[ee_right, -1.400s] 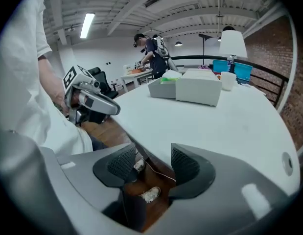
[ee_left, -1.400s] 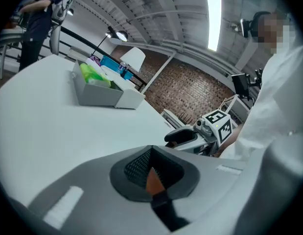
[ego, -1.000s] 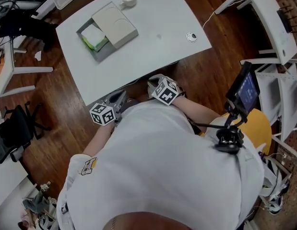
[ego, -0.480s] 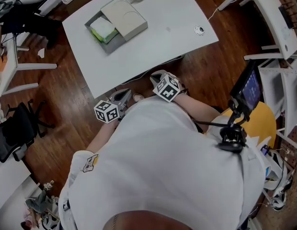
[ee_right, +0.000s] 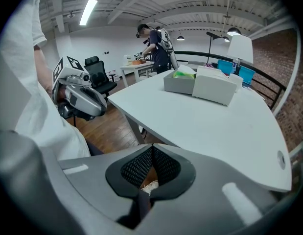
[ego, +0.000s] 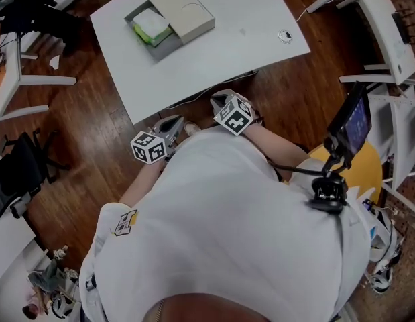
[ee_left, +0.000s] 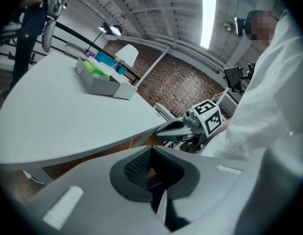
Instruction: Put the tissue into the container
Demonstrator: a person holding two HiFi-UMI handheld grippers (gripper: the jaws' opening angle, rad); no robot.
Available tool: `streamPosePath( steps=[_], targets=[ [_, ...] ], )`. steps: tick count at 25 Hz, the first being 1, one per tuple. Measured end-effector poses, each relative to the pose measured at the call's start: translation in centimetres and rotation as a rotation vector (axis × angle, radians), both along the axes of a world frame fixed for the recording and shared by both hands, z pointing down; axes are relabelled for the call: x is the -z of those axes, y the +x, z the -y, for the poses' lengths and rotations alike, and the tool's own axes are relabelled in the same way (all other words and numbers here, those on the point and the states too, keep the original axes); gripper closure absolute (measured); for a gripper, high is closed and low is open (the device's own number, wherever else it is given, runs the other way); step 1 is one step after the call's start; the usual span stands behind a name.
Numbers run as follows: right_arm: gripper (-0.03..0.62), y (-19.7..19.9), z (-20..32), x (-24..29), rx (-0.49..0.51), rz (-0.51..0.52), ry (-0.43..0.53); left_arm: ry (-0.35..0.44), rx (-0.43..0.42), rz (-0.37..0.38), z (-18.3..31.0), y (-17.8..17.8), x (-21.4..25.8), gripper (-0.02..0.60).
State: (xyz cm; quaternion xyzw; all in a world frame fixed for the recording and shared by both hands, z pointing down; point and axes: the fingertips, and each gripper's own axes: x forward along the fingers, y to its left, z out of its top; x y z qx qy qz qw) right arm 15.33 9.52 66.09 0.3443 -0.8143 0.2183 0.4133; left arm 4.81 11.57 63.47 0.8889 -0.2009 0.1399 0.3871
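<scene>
**Open-plan office or lab workspace**

A white table (ego: 194, 59) is set on a wood floor (ego: 80, 146), and further white desks (ego: 378, 29) are placed around it. A black office chair (ee_right: 98, 72) and a person (ee_right: 156, 40) at a far desk are seen in the right gripper view. Exposed ceiling beams (ee_right: 136, 6), strip lights (ee_left: 207, 11) and a brick wall (ee_left: 173, 84) are shown. A screen (ego: 354, 123) is mounted on a stand beside the table.

Left tongs (ee_left: 150, 150) in foreground, jaws together, nothing between them, white bench (ee_left: 58, 121) beyond, grey container (ee_left: 98, 83) on its far part, green tissue (ee_left: 95, 69) inside, right tongs (ee_left: 161, 129) near the bench edge, white sleeve (ee_left: 268, 102), brick wall (ee_left: 175, 84)
</scene>
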Motion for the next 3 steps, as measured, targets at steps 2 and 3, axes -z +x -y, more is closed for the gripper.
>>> streamPosePath(
  steps=[2,3],
  targets=[
    [0.595,-0.41,0.03,-0.03,0.000,-0.003,0.001,-0.003,0.003,-0.005,-0.07,-0.37,-0.04,0.583],
    [0.595,-0.63,0.08,-0.03,0.001,-0.004,0.002,-0.004,0.003,-0.006,-0.10,-0.56,-0.05,0.583]
  ],
)
